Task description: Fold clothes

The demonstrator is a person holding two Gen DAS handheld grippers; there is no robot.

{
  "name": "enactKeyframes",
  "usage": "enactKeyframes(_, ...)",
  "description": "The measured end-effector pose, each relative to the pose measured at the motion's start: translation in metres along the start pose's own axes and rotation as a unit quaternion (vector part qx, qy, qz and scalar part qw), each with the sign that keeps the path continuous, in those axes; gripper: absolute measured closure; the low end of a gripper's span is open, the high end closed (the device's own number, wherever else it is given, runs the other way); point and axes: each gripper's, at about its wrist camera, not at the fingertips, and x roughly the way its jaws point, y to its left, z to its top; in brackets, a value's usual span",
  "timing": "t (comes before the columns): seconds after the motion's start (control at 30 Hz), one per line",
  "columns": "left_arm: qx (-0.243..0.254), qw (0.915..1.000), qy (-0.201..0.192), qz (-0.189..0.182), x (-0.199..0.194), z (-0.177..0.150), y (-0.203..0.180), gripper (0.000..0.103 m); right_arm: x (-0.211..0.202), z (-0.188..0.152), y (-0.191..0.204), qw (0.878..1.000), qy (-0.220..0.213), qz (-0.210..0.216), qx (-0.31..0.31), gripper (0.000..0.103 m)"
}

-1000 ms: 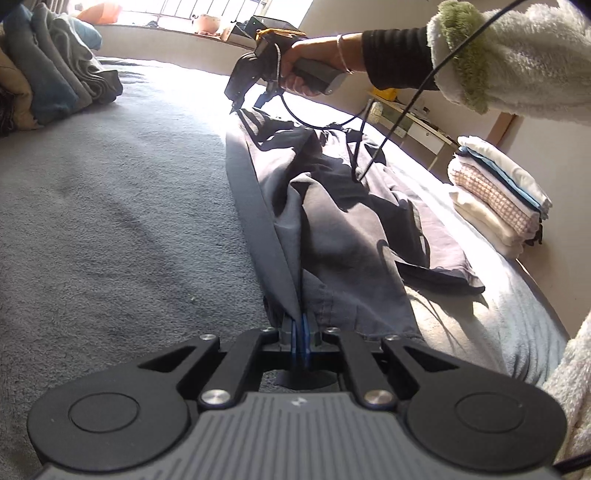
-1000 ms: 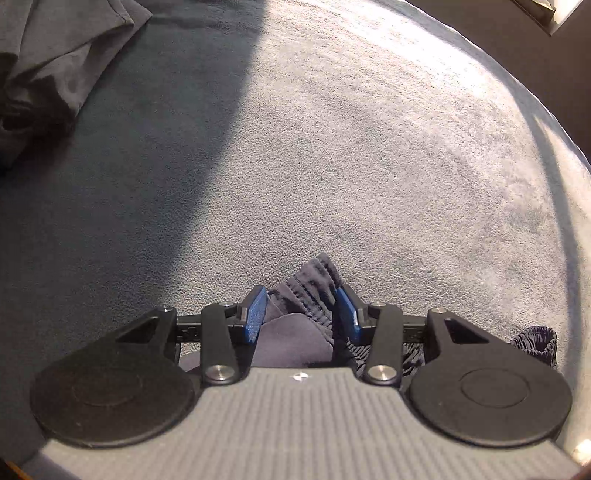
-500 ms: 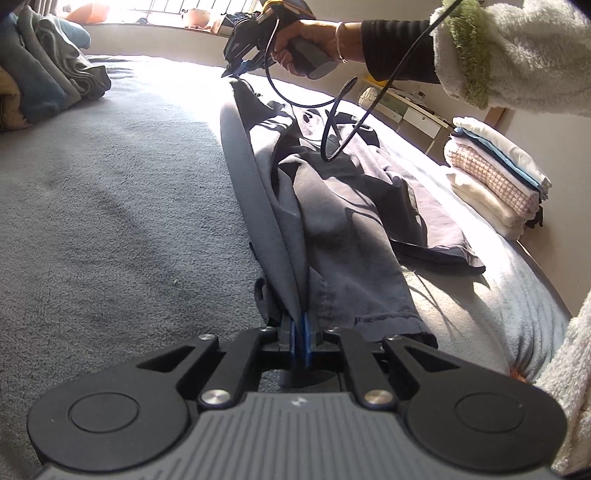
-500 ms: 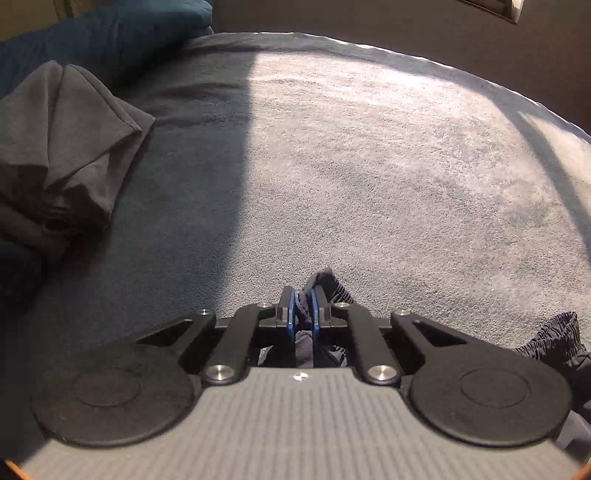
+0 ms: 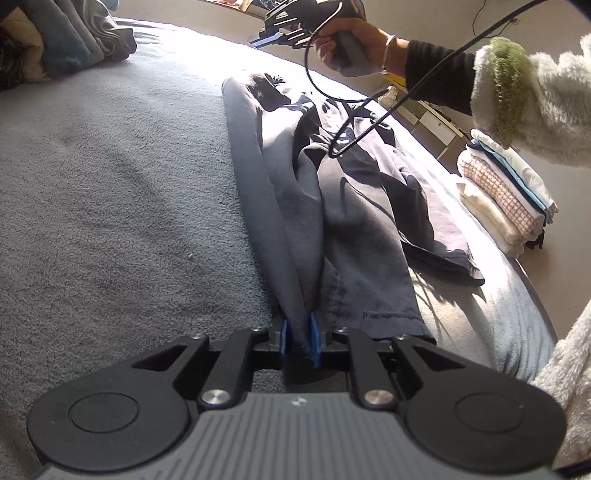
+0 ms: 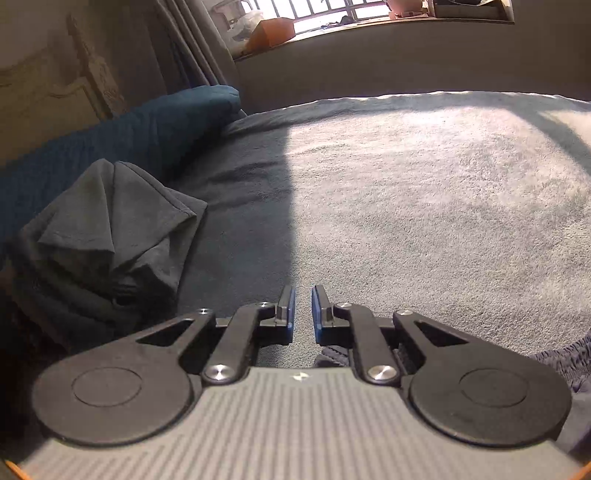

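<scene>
My left hand-held gripper (image 5: 299, 338) has just loosened – dark trousers (image 5: 314, 206) between its pads; my right hand-held gripper (image 6: 303, 308) – narrowly parted, empty – hangs above the bed (image 6: 424, 206).

Matt grey cloth trousers (image 5: 332, 206) — fuzzy, napped blanket (image 5: 110, 221)

Left wrist view low along the bed (image 5: 110, 221) toward the right hand (image 5: 347, 40), right wrist view low, facing the window (image 6: 332, 14) — both share the bed
</scene>
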Motion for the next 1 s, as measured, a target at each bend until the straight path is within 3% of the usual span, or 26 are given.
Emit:
enactKeyframes(0.17,-0.028,0.9994,0.006,-0.020,0.004,0.003,0.008,0.073,0.015,-0.017,0.010,0.994,0.088,-0.035,-0.049,0.093)
enactKeyframes(0.27,-0.043,0.9987,0.006,-0.026,0.006,0.004,0.012,0.075,0.050,-0.032,-0.001,0.992,0.113,-0.049,-0.021,0.095)
enactKeyframes(0.4,-0.074,0.9972,-0.004,-0.007,0.002,0.006,0.021,0.090,0.067,-0.039,-0.003,0.995,0.084,-0.049,-0.009,0.095)
enactKeyframes(0.57,-0.143,0.9892,-0.028,0.016,-0.009,0.011,0.043,0.091,0.057,-0.031,-0.001,0.997,0.062,-0.041,-0.017,0.094)
enactKeyframes(0.7,-0.202,0.9780,-0.045,0.023,-0.020,0.010,0.067,0.091,0.017,-0.020,-0.009,1.000,-0.011,-0.017,0.021,0.089)
enactKeyframes(0.77,-0.217,0.9742,-0.054,0.028,-0.027,0.008,0.075,0.091,-0.008,-0.018,-0.014,0.999,-0.027,-0.001,0.026,0.085)
enactKeyframes(0.83,-0.238,0.9694,-0.055,0.018,-0.033,0.007,0.083,0.083,-0.036,-0.020,-0.017,0.999,-0.028,0.014,0.024,0.084)
enactKeyframes(0.9,-0.257,0.9649,-0.055,0.009,-0.039,0.005,0.089,0.064,-0.067,-0.027,-0.018,0.999,-0.018,0.030,0.021,0.081)
enactKeyframes(1.0,-0.267,0.9616,-0.061,0.013,-0.049,0.002,0.093,0.059,-0.117,-0.052,-0.016,0.998,0.000,0.067,0.022,0.074)
